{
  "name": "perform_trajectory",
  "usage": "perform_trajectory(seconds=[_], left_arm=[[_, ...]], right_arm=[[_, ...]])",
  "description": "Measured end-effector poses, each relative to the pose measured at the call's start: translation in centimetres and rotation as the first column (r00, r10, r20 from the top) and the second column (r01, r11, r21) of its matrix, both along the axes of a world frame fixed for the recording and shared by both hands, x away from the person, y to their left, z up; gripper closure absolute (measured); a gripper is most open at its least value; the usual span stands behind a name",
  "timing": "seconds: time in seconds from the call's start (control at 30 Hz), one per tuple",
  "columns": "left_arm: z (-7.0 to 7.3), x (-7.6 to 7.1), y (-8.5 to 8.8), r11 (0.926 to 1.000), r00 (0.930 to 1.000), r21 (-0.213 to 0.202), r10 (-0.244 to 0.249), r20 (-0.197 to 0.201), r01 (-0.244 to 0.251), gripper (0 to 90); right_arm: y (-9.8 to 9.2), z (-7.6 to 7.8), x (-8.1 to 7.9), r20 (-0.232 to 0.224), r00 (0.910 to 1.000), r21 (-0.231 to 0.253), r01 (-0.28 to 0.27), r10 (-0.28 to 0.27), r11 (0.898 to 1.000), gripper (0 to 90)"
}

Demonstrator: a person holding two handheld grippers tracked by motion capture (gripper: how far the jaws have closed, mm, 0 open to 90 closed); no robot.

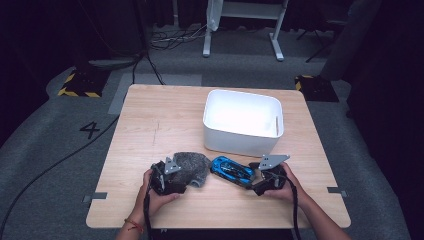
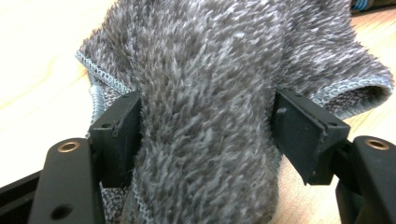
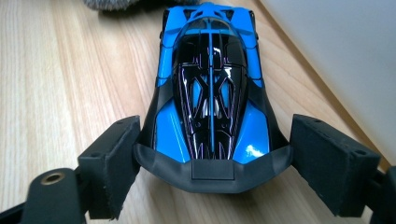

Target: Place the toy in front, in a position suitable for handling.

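Note:
A grey fuzzy cloth (image 1: 194,164) lies bunched on the wooden table near its front edge. My left gripper (image 1: 179,178) is shut on it: in the left gripper view a thick fold of the cloth (image 2: 205,93) fills the gap and both pads press into it. Just right of the cloth sits a blue and black toy car (image 1: 231,170). My right gripper (image 1: 253,181) is at its right end. In the right gripper view the car's tail (image 3: 210,168) sits between the wide open jaws of the right gripper (image 3: 215,154), the pads close at either side.
A white rectangular bin (image 1: 240,142) stands behind the car, its wall (image 3: 336,56) close on the right in the right gripper view. The table (image 1: 150,120) is bare wood to the left and back. Cables trail from both grippers over the front edge.

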State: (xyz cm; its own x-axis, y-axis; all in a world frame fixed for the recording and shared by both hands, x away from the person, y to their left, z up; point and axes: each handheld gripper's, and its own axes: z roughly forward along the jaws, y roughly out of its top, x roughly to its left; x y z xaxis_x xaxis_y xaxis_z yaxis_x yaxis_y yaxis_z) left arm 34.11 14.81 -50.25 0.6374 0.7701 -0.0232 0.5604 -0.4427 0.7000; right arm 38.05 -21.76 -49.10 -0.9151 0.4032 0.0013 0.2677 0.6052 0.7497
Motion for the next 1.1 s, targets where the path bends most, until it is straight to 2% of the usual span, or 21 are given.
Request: perform_trajectory(seconds=[0.23,0.37,0.53,0.6,0.63,0.7,0.83,0.97,1.0,1.03,1.07,1.1], left_arm=[[0.0,0.0,0.0,1.0,1.0,-0.001,-0.001,-0.005,0.001,28.3],[0.0,0.0,0.0,1.0,1.0,0.001,-0.003,-0.003,0.003,28.3],[0.0,0.0,0.0,1.0,1.0,0.0,-0.003,-0.004,0.003,28.2],[0.0,0.1,0.0,1.0,1.0,0.003,-0.006,-0.004,0.006,28.1],[0.0,0.1,0.0,1.0,1.0,0.003,-0.006,-0.003,0.006,28.1],[0.0,0.1,0.0,1.0,1.0,0.004,-0.006,-0.003,0.006,28.1],[0.0,0.1,0.0,1.0,1.0,0.004,-0.007,-0.002,0.007,28.1],[0.0,0.0,-0.1,0.9999,0.9999,0.009,-0.012,0.009,0.012,28.0],[0.0,-0.1,-0.2,0.9998,0.9998,0.012,-0.013,0.013,0.013,28.0],[0.0,-0.2,-0.3,0.9997,0.9997,0.009,-0.023,0.011,0.023,27.7],[0.0,-0.3,-0.5,0.9984,0.9985,0.015,-0.054,0.011,0.054,23.0],[0.0,-0.4,-0.7,0.997,0.9971,0.022,-0.075,0.016,0.075,23.0]], right_arm=[[1.3,-0.1,-0.1,0.035,0.9993,-0.02,0.014,-0.013,1.0,17.6],[1.7,-0.3,0.0,0.025,0.9996,-0.02,0.012,-0.011,1.0,17.7],[2.5,-1.1,0.3,0.006,1.0,-0.047,0.006,-0.006,0.999,18.6],[2.5,-1.2,0.4,0.001,1.0,-0.036,0.008,-0.008,0.999,20.4],[2.5,-1.2,0.4,0.006,0.9999,-0.03,0.014,-0.014,0.999,24.1],[2.4,-1.2,0.7,-0.01,0.9999,-0.019,0.007,-0.007,1.0,24.5],[2.1,-1.0,0.7,-0.021,0.9998,-0.027,-0.004,0.003,1.0,24.6],[1.2,-0.8,1.3,-0.11,0.9937,0.015,-0.023,0.025,1.0,24.6],[1.2,-0.8,1.3,-0.11,0.9937,0.015,-0.023,0.025,1.0,24.6],[1.0,-0.7,1.3,-0.132,0.9908,0.024,-0.024,0.027,0.999,24.6],[0.7,-0.5,1.4,-0.164,0.9858,0.036,-0.03,0.036,0.999,24.7],[0.7,-0.5,1.4,-0.164,0.9858,0.036,-0.03,0.036,0.999,24.7]])
